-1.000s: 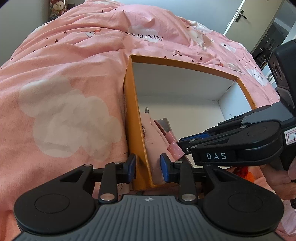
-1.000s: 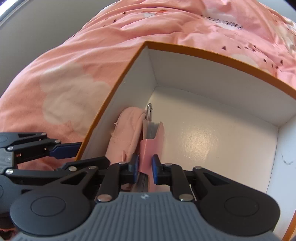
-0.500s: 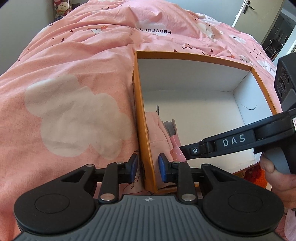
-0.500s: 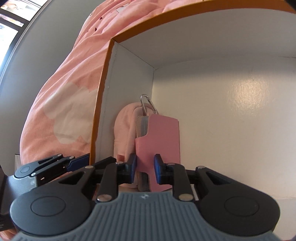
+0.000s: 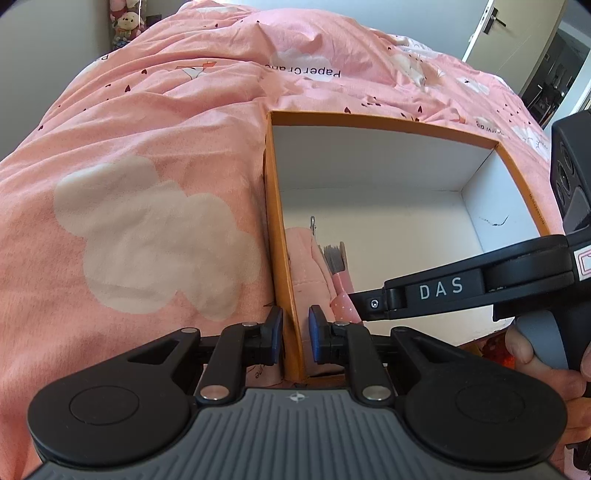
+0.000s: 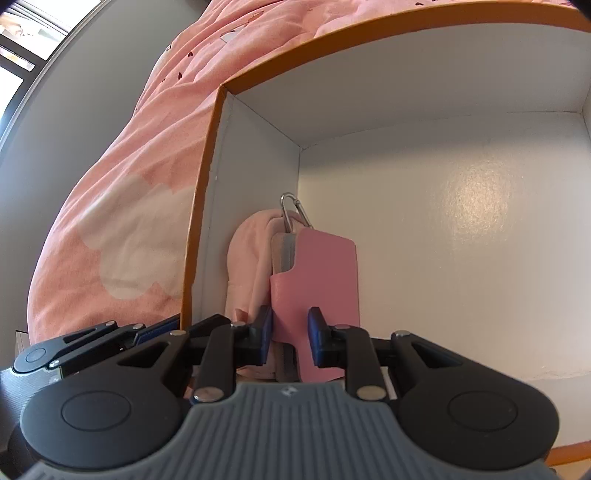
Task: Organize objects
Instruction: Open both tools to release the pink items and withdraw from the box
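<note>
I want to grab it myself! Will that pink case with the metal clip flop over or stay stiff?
Probably fairly stiff: the pink case keeps flat faces and straight edges, unlike the slumped cloth pouch beside it. A push might tip it, since it stands on a narrow edge in the box. Its clip would likely dangle.

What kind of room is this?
Most likely a bedroom. A pink cloud-print quilt covers a bed, a stuffed toy sits by the wall, and a white door with a dark handle stands at the back.
</note>
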